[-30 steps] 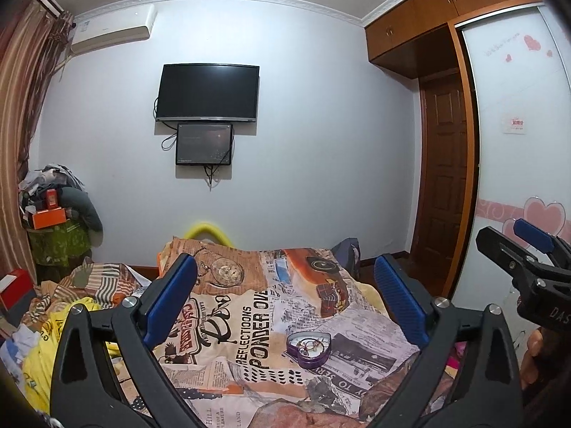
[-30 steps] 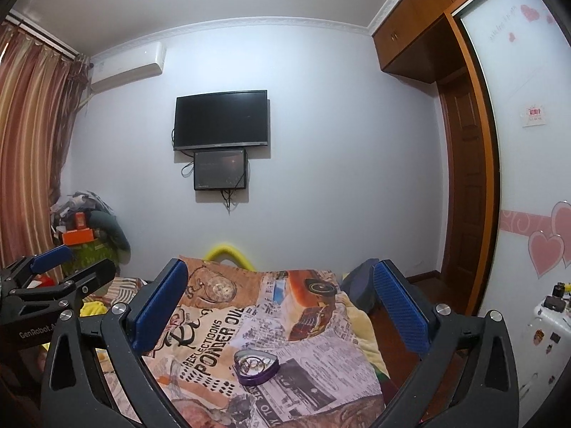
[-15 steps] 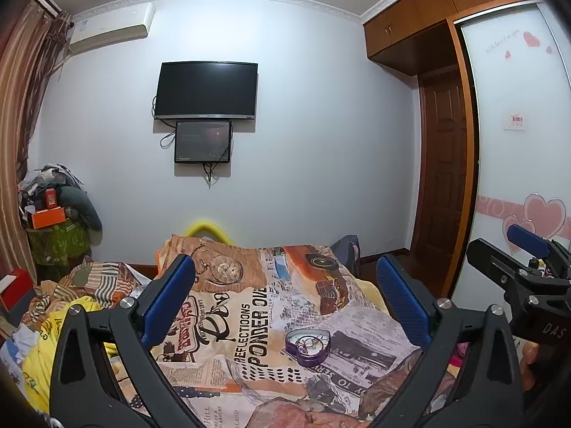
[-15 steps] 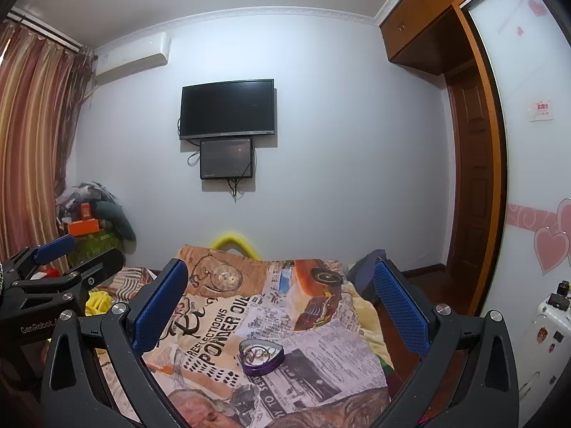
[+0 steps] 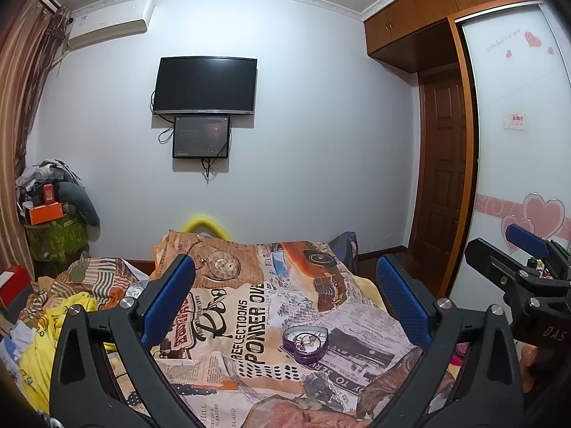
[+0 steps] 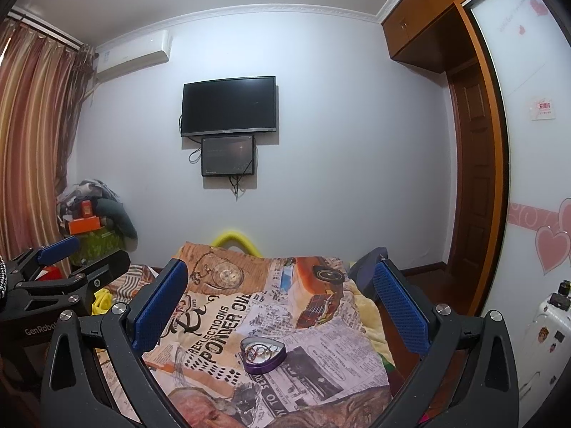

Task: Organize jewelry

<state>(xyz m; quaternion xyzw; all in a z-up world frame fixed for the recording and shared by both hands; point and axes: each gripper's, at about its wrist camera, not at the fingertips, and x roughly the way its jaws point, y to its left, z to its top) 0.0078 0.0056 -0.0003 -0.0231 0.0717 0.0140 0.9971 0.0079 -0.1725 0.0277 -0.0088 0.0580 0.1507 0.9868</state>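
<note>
A purple heart-shaped tin (image 5: 306, 344) with jewelry pieces inside sits open on the newspaper-print bedspread (image 5: 249, 306). It also shows in the right wrist view (image 6: 263, 353). My left gripper (image 5: 285, 303) is open and empty, held well above and short of the tin. My right gripper (image 6: 282, 303) is open and empty too, at about the same height. The right gripper shows at the right edge of the left wrist view (image 5: 524, 267). The left gripper shows at the left edge of the right wrist view (image 6: 67, 267).
Crumpled clothes and a yellow cloth (image 5: 53, 324) lie on the bed's left side. A pile of boxes and bags (image 5: 53, 221) stands by the curtain. A wardrobe (image 5: 517, 142) and door (image 5: 446, 178) are at the right. A TV (image 5: 205, 85) hangs on the far wall.
Both views shift slightly: the grippers have tilted and drifted a little, with the tin a bit lower and nearer in view. Both stay open and empty.
</note>
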